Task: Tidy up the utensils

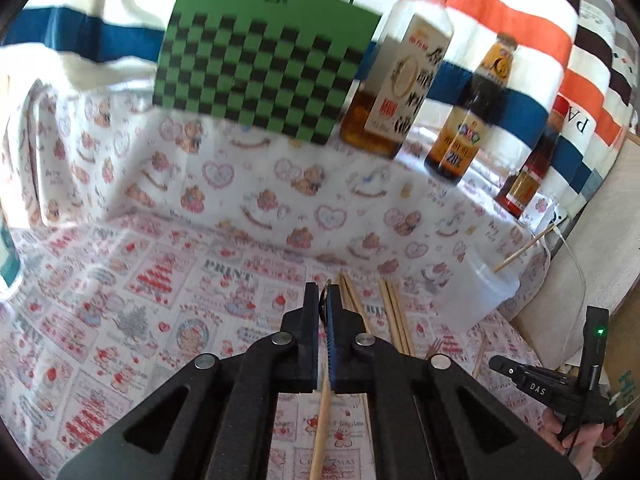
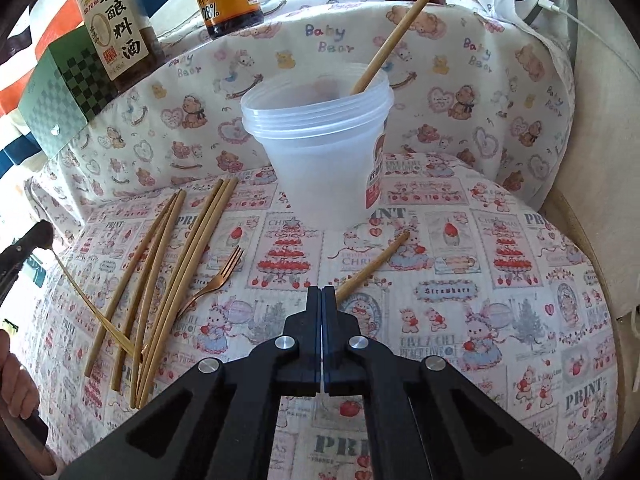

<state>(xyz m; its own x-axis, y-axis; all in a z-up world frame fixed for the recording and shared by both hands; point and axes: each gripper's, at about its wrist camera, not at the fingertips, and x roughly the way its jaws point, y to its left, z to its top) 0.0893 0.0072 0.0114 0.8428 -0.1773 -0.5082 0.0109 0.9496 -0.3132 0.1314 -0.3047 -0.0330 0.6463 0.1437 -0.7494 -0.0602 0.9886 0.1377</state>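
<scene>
1. left wrist view: the left gripper [image 1: 326,300] is clamped on a thin wooden chopstick [image 1: 322,420], whose shaft runs back under the jaws toward the camera; a small metal tip shows at the finger ends.
2. right wrist view: the right gripper [image 2: 322,300] is fully closed over one end of a lone chopstick [image 2: 374,262] lying on the cloth; whether it pinches that end cannot be told.
3. progress: early, on this showing. one chopstick [image 2: 400,24] leans inside the stacked plastic cups [image 2: 320,128]; a loose bundle of chopsticks [image 2: 160,276] and a fork [image 2: 218,280] lie left of the cups.
4. materials: chopsticks are slim, pale wood; the fork is thin, copper-toned metal; cups are translucent, tapered, ribbed at the rim; the printed tablecloth [image 2: 500,280] looks soft and creased.
</scene>
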